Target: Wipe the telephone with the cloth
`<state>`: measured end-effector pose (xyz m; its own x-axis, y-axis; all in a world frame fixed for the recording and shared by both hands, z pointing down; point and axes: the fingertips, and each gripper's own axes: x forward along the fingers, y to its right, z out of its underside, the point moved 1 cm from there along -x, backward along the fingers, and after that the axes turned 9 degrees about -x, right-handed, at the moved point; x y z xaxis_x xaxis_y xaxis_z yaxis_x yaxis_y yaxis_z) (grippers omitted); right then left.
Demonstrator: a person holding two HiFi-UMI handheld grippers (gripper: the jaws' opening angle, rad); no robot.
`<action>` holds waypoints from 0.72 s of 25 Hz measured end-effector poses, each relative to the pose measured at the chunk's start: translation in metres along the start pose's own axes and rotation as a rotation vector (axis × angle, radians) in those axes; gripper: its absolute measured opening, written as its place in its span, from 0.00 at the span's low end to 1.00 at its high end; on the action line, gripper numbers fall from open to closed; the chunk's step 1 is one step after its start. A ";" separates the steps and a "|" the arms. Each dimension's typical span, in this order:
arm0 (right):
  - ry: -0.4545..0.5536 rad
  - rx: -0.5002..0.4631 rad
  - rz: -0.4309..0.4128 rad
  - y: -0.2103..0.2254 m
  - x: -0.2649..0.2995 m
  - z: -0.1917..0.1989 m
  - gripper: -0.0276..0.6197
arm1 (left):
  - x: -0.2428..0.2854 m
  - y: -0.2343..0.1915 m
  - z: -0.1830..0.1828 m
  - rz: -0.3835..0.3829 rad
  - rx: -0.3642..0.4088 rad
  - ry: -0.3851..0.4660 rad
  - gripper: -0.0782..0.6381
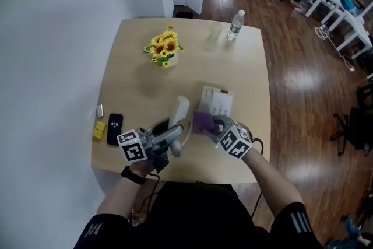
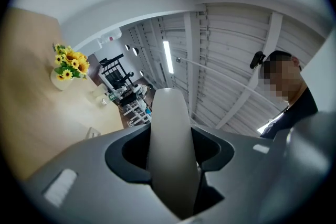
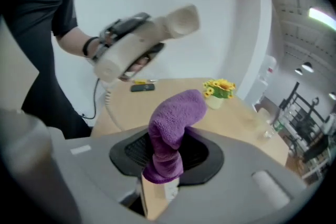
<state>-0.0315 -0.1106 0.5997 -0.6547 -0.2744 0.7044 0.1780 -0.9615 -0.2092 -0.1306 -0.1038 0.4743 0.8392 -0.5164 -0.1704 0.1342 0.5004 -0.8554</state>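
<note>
The left hand-held gripper (image 2: 170, 165) is clamped on the telephone's handset (image 2: 168, 134) — a smooth, off-white plastic bar with rounded ends that rises straight up between the jaws in the left gripper view. In the head view the handset (image 1: 181, 111) is near the tabletop's near edge, pointing away from the person. The right gripper view shows it lifted clear of the tabletop, with a pale coiled cord (image 3: 109, 103) hanging from its lower end.

The right hand-held gripper (image 3: 165, 165) pinches a purple cloth (image 3: 173, 134) of nubby, towel-like weave. The cloth is bunched into a thick roll that stands up from the jaws and droops over at its tip. From above, the cloth (image 1: 203, 120) lies just right of the handset, close beside it; I cannot tell whether they touch.

The boxy white telephone base (image 1: 217, 103) sits just beyond the cloth on the pale wood-grain tabletop (image 1: 134, 84), which is square with rounded corners. Farther off stand yellow sunflowers (image 1: 164, 48) in a small white pot, a clear glass (image 1: 214, 31) and a plastic water bottle (image 1: 235, 24). At the left edge lie a black mobile phone (image 1: 115, 128) and a yellow block (image 1: 99, 129), side by side.
</note>
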 end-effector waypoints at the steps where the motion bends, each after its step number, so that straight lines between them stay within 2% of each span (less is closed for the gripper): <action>1: -0.022 0.029 0.023 0.019 0.008 0.010 0.24 | -0.003 -0.003 0.003 -0.020 0.001 -0.010 0.40; 5: -0.117 0.088 0.112 0.090 0.038 0.046 0.24 | -0.010 -0.010 0.011 -0.066 -0.009 -0.018 0.40; 8: -0.206 0.067 0.156 0.128 0.061 0.065 0.24 | -0.015 -0.013 0.014 -0.092 -0.007 -0.026 0.40; 10: -0.253 0.059 0.155 0.143 0.077 0.074 0.24 | -0.021 -0.015 0.014 -0.108 -0.010 -0.025 0.40; 14: -0.318 0.078 0.112 0.147 0.108 0.094 0.24 | -0.029 -0.020 0.014 -0.132 -0.021 -0.011 0.40; 18: -0.315 0.097 0.097 0.127 0.123 0.099 0.24 | -0.035 -0.026 0.015 -0.143 -0.033 -0.002 0.40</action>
<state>-0.0165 -0.2674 0.7272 -0.3750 -0.3403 0.8623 0.3077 -0.9231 -0.2304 -0.1557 -0.0885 0.5095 0.8137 -0.5796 -0.0447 0.2354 0.3988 -0.8863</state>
